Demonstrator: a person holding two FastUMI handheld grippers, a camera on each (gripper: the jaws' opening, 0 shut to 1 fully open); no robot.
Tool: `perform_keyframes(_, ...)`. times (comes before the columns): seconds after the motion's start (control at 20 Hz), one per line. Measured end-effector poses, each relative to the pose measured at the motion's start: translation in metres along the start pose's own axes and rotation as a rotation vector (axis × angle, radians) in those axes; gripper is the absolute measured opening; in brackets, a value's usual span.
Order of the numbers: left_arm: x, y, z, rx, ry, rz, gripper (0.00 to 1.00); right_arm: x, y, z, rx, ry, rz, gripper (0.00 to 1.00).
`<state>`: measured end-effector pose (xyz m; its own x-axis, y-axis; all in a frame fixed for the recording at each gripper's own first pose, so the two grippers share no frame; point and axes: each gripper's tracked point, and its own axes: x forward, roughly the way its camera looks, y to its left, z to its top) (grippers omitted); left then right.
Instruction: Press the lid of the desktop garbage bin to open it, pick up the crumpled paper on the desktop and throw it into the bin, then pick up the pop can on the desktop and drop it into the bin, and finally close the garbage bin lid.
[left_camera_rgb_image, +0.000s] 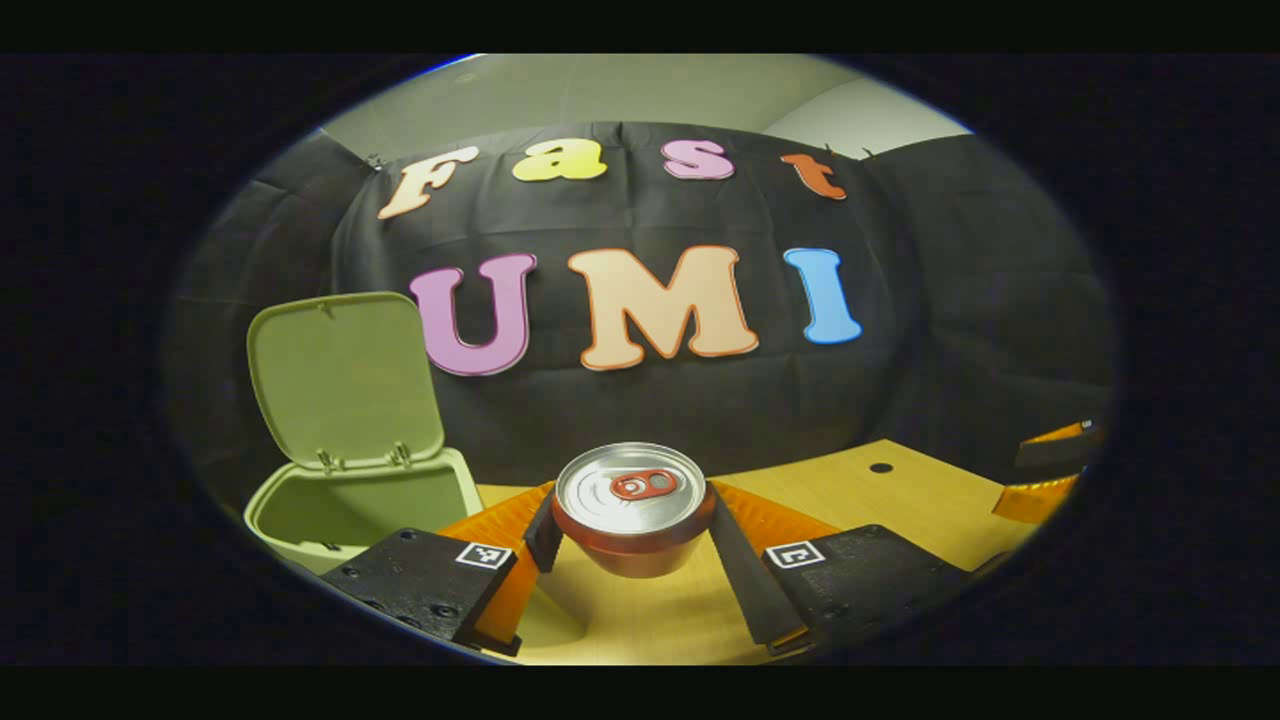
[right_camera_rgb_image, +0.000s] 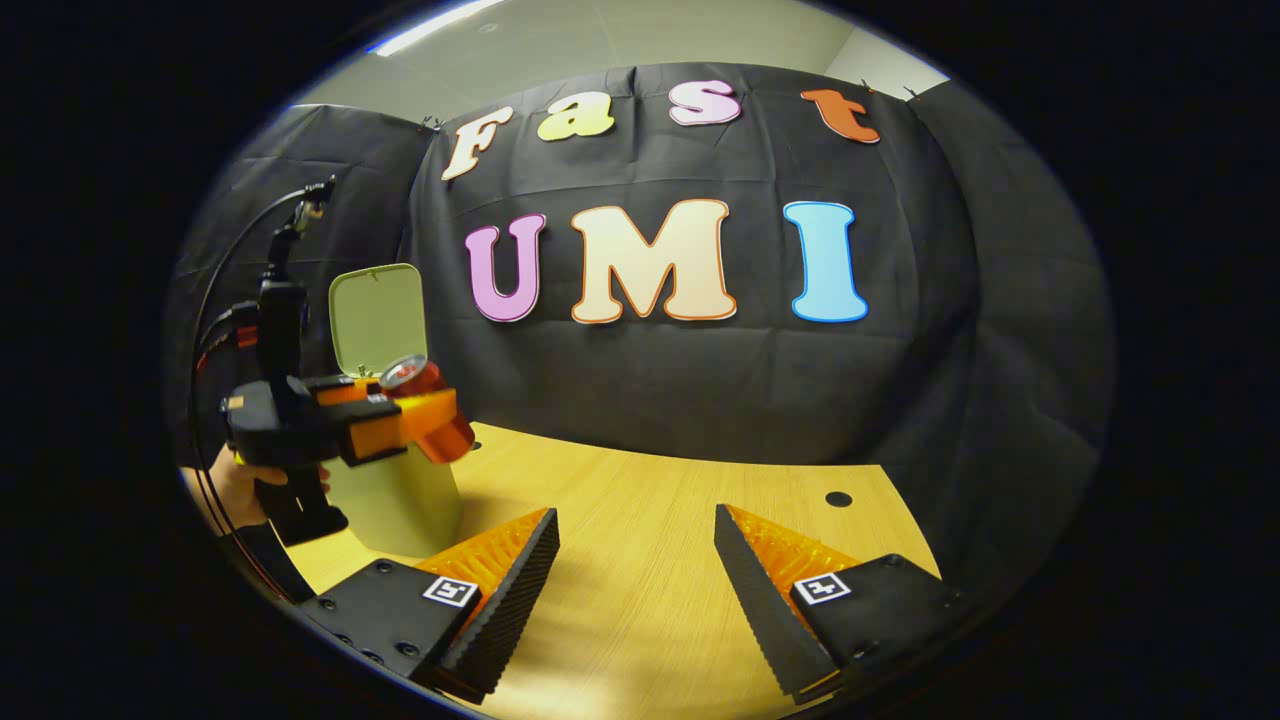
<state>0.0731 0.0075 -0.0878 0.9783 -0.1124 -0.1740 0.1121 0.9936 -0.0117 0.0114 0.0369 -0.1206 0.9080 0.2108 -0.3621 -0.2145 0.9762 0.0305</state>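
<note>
I hold the pop can (left_camera_rgb_image: 632, 508) clamped in the left gripper (left_camera_rgb_image: 630, 540), lower centre of frame, above the counter (left_camera_rgb_image: 900, 500). The garbage bin (left_camera_rgb_image: 370, 510) stands lower left, lid (left_camera_rgb_image: 345, 380) raised. No crumpled paper on the counter, so probably binned. Right gripper (right_camera_rgb_image: 635, 580) jaws wide, empty. Remaining: drop can, close lid.

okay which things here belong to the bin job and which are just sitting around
Part of the job:
- pop can, clamped in the left claw
- garbage bin, lid up

Just there:
- right claw, open, holding nothing
- table
- small dark hole in tabletop
</note>
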Motion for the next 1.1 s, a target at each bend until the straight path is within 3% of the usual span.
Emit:
perform_keyframes(0.45,-0.005,0.076,0.043,-0.008,-0.085,0.132,0.77,0.011,0.011,-0.005,0.033,0.011,0.009,0.99)
perform_keyframes(1.05,-0.03,0.158,0.004,-0.003,-0.019,0.308,0.76,0.033,0.047,-0.01,0.006,0.043,0.077,0.98)
perform_keyframes(1.1,-0.032,0.162,0.004,-0.002,-0.022,0.317,0.8,0.034,0.05,-0.011,0.002,0.047,0.08,0.99)
